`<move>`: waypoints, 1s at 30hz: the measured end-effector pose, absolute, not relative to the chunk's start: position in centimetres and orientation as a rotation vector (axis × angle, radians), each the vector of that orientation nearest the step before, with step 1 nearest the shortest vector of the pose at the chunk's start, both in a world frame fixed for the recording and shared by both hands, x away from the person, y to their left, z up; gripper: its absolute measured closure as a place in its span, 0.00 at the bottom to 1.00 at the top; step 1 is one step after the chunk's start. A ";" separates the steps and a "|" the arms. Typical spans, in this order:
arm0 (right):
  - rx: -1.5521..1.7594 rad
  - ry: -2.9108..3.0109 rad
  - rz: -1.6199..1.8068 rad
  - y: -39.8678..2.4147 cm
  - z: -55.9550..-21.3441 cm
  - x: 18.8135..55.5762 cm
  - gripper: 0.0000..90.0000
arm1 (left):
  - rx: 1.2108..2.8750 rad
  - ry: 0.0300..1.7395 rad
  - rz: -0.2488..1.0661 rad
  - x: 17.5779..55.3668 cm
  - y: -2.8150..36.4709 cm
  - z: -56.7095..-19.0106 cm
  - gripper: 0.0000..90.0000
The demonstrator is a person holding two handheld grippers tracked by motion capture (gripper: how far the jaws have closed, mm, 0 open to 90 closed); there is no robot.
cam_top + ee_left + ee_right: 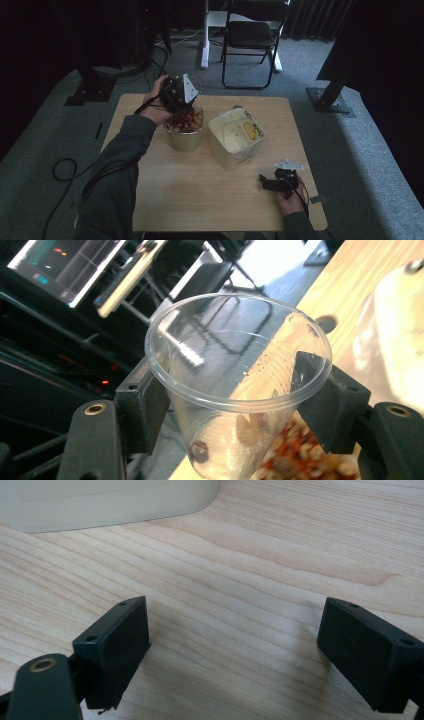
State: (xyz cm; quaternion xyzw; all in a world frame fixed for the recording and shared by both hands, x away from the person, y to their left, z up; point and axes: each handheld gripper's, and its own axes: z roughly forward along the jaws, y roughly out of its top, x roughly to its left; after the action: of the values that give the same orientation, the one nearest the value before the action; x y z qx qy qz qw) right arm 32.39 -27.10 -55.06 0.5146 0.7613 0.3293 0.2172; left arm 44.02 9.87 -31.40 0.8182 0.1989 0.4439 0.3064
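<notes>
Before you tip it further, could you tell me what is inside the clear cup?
The clear cup, clamped in the left gripper, holds a few nuts at its bottom. The rest looks empty. Its outer base is out of frame.

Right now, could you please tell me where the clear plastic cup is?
The clear plastic cup is clamped in the left gripper, tilted above the round container of nuts at the table's far left, beside the cream square tub.
</notes>
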 end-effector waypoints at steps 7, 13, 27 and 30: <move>1.425 2.109 0.912 -27.1 -55.1 32.4 0.14 | 2.133 0.541 0.994 44.0 9.1 -30.7 0.37; 1.424 2.109 0.911 -27.1 -55.1 32.4 0.14 | 2.108 0.521 0.882 43.6 8.1 -30.3 0.37; 1.425 2.109 0.911 -27.1 -55.0 32.4 0.14 | 2.080 0.433 0.747 42.0 4.9 -30.0 0.36; 1.424 2.109 0.910 -27.1 -55.0 32.4 0.14 | 2.081 0.424 0.732 41.7 4.2 -29.9 0.36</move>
State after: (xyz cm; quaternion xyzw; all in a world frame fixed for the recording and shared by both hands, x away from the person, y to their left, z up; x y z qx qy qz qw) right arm 32.39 -27.11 -55.05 0.5144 0.7616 0.3287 0.2176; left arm 41.72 4.24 -29.93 0.8352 0.1700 0.2936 0.4329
